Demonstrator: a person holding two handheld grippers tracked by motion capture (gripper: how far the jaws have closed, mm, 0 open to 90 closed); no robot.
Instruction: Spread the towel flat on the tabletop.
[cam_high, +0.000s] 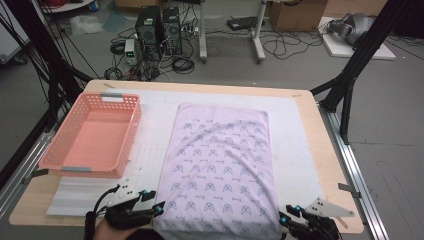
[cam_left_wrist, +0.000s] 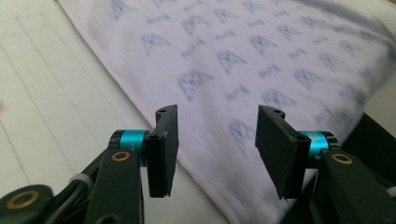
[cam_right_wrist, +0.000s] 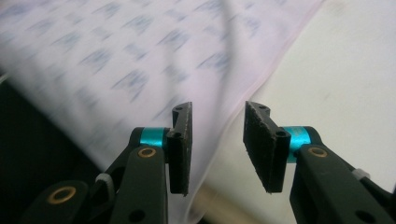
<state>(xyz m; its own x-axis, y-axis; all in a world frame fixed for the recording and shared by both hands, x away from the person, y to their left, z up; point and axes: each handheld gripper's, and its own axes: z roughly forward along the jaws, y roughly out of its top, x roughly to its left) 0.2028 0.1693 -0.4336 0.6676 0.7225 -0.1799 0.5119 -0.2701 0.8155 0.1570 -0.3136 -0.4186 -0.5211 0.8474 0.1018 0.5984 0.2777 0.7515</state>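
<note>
Because the pale lilac rectangular cloth printed with small blue motifs (cam_high: 220, 165) lies spread flat, long side running away from the person, it serves as the landmark for everything else on the light wooden table (cam_high: 320, 150). White gridded mat (cam_high: 150, 150) lies under the cloth and shows on both sides of it. Salmon-pink plastic lattice basket (cam_high: 92, 137), empty, stands to the left of the cloth and apart from it, probably kept ready as the place for the cloth once folded. Left gripper (cam_high: 152, 202) hovers at the cloth's near left corner; in the left gripper view its jaws stand apart over the hemmed edge (cam_left_wrist: 154, 116), with nothing pinched between them. Right gripper (cam_high: 288, 216) hovers at the cloth's near right corner; in the right gripper view (cam_right_wrist: 217, 140) its jaws likewise stand apart above the hem, clamped on nothing. Placement of one gripper at each near corner suggests a two-handed hold, so that the near edge could be carried evenly. Near edge of the cloth hangs slightly over the table's front, which leaves both corners easy to reach.
</note>
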